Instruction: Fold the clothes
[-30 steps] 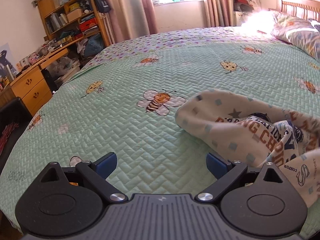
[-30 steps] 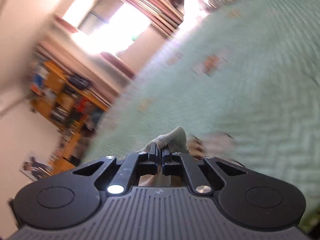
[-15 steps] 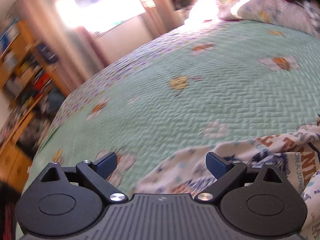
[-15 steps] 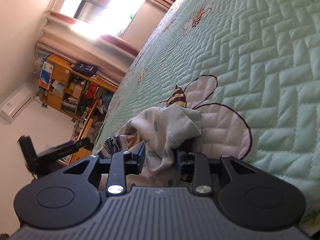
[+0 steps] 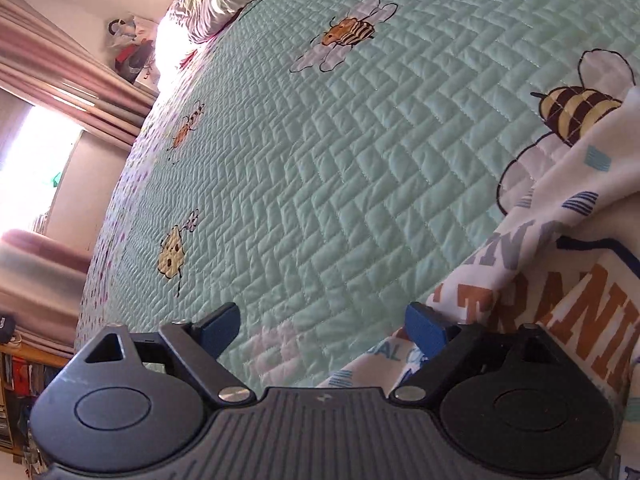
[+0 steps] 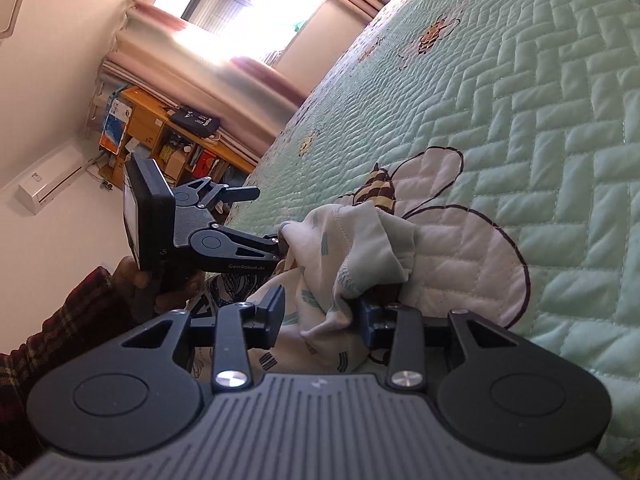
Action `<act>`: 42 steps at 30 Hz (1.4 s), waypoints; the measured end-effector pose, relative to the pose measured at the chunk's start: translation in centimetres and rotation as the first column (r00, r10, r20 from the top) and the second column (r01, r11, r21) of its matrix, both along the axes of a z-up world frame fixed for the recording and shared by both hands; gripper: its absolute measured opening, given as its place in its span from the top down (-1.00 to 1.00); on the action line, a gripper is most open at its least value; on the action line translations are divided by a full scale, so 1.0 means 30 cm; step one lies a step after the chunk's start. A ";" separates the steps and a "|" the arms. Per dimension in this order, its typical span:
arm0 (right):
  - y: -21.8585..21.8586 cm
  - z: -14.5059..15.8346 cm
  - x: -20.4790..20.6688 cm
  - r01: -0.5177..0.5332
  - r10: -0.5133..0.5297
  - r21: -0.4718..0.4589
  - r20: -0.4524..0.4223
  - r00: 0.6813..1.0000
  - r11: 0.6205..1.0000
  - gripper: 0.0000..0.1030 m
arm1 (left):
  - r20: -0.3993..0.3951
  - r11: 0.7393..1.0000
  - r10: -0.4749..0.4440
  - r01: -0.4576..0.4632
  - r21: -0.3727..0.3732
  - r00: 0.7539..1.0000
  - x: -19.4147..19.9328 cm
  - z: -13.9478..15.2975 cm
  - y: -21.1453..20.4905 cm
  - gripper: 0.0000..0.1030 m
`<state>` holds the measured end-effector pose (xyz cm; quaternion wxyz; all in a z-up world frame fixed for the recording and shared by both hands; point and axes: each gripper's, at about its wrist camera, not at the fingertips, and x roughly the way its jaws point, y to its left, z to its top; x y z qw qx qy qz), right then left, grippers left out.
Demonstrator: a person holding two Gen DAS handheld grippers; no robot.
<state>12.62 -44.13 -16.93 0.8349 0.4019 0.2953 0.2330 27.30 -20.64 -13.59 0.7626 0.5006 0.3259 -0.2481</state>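
Note:
A white garment printed with orange and grey letters lies bunched on a mint-green quilted bedspread with bee pictures. My left gripper hovers low at the garment's edge, its jaws closing. Mostly bedspread shows between them, and the cloth brushes the right pad. In the right wrist view a folded hem of the garment sits loosely between the parted jaws of my right gripper. The left gripper reaches the bunch from the left, held by a hand.
The bedspread stretches flat beyond the garment. Pillows lie at the head of the bed. A wooden bookshelf, curtains and a wall air conditioner stand past the bed's edge. A plaid sleeve is at lower left.
My left gripper rolled, dropped toward the garment's edge and narrowed its jaws. My right gripper went from shut on the cloth to parted, and the hem now lies loose between its jaws.

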 end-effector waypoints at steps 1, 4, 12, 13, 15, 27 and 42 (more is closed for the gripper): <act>0.005 0.004 -0.001 0.000 0.000 -0.014 0.004 1.000 1.000 0.26 | -0.015 1.000 -0.021 0.021 0.007 1.000 -0.027 -0.005 -0.008 0.30; 0.019 0.002 -0.022 0.014 -0.013 -0.046 0.010 1.000 0.999 0.35 | 0.008 0.994 -0.083 0.082 0.072 0.997 -0.136 -0.052 -0.035 1.00; 0.089 0.061 -0.034 0.063 -0.055 -0.218 0.043 0.998 0.974 0.56 | 0.241 0.976 0.215 -0.211 -0.042 0.946 -0.281 -0.003 0.015 1.00; 0.103 0.081 -0.042 0.067 -0.051 -0.249 0.071 0.996 0.966 0.59 | 0.264 0.959 0.283 -0.274 -0.069 0.922 -0.291 0.015 0.043 1.00; 0.144 0.138 -0.062 0.071 -0.024 -0.317 0.149 0.989 0.946 0.61 | 0.305 0.915 0.404 -0.381 -0.134 0.862 -0.317 0.060 0.111 1.00; 0.534 0.370 -0.164 -0.273 0.479 -0.488 0.370 0.796 0.829 0.61 | 0.230 0.613 0.789 -0.695 -0.376 0.570 -0.554 0.260 0.575 1.00; 0.458 0.299 -0.262 -0.353 0.504 -0.510 0.194 0.842 0.784 0.61 | 0.153 0.623 0.773 -0.691 -0.366 0.616 -0.691 0.189 0.615 0.62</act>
